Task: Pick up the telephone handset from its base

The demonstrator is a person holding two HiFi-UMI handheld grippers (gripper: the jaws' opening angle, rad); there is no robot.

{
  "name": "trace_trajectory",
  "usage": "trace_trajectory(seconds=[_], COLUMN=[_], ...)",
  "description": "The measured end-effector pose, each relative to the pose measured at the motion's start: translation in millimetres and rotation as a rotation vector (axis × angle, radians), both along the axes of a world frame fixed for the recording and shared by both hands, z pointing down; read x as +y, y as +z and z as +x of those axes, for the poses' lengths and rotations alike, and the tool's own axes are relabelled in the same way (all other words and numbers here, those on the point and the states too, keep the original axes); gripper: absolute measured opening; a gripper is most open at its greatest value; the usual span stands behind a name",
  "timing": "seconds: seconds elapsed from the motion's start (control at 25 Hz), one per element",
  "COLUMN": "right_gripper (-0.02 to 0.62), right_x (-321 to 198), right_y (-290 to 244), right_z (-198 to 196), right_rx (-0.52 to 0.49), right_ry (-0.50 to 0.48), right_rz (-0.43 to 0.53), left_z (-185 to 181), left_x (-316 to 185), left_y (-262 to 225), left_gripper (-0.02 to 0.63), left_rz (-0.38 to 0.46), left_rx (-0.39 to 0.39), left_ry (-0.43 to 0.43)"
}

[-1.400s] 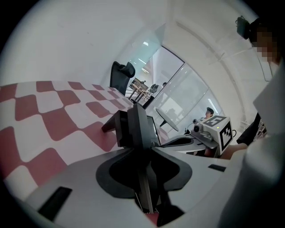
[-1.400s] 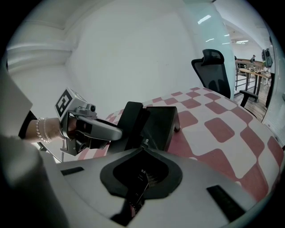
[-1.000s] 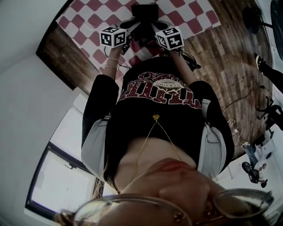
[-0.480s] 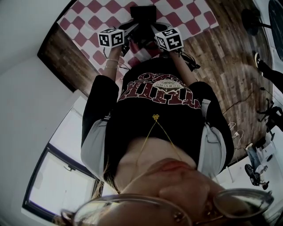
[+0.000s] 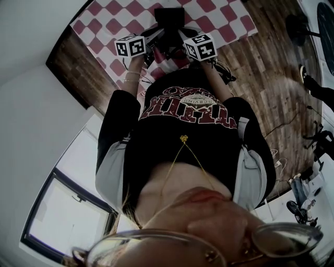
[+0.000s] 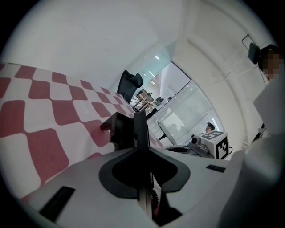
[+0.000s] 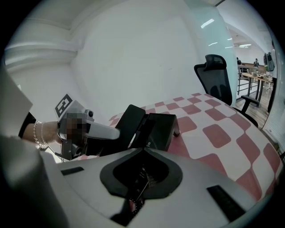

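Observation:
The black telephone base (image 7: 159,130) stands on a red-and-white checked cloth, and in the head view it is at the top edge (image 5: 169,15). The black handset (image 7: 130,121) is tilted up at the base's left side. My left gripper (image 7: 113,132) reaches in from the left, and its white finger lies against the handset. In the left gripper view the handset (image 6: 137,129) stands edge-on straight ahead between the jaws. My right gripper (image 5: 176,37) hovers just short of the base, touching nothing. Its housing hides its jaws in its own view.
The checked cloth (image 7: 213,133) covers a table that stands on a dark wood floor (image 5: 261,62). A black office chair (image 7: 218,78) stands beyond the table's far edge. The person's torso fills the middle of the head view.
The left gripper's marker cube has rolled slightly and drifted a little to the left. The right gripper's cube and the telephone base stay where they were.

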State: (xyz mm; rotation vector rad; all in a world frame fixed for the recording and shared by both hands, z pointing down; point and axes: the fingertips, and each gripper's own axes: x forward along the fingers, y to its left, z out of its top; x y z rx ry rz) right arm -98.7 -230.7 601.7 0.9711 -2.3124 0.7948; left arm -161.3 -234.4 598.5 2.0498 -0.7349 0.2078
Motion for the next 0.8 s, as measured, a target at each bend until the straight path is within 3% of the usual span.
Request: trace_trajectory(seconds=[0.8], right_gripper=[0.02], right_x=[0.4], right_y=[-16.2], right_z=[1.9], right_rx=[-0.033], right_ry=[-0.028], right_rz=[0.053], left_z=[-2.0], left_x=[5.8], left_y=[-50.8], left_gripper=[0.08], left_rz=[0.017], left_rx=[0.178], left_ry=[-0.133])
